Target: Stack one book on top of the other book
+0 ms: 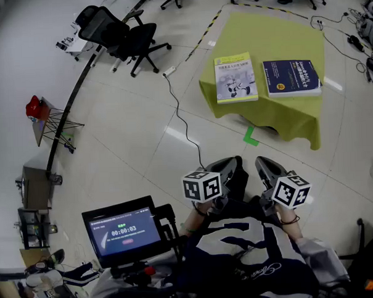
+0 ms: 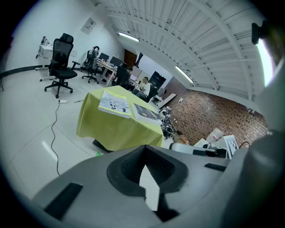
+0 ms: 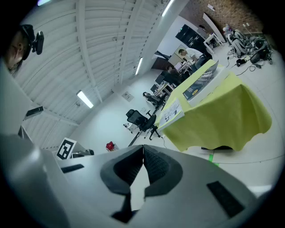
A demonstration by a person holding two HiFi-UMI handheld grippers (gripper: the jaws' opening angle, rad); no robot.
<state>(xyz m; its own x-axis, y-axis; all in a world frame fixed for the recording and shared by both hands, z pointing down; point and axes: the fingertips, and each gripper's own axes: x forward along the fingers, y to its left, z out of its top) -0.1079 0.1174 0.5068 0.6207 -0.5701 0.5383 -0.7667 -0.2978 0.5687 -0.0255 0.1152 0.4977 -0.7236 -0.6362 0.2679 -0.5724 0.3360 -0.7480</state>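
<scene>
Head view looks down on a table (image 1: 278,119) draped in a yellow-green cloth, well ahead of the person. Two books lie flat on it side by side, not touching: a light-covered book (image 1: 235,78) on the left and a dark blue book (image 1: 291,77) on the right, so no stack yet. Both tongs sit low near the person's body, far from the table. The left gripper (image 1: 228,167) is clenched, and the left gripper view shows its pads pressed together at the tips. Same deal with the right gripper (image 1: 265,165): squeezed tight, pad against pad. A small green tape mark (image 1: 250,136) is on the floor just beside the cloth's edge, and a black office chair (image 1: 125,34) stands off to the left.
</scene>
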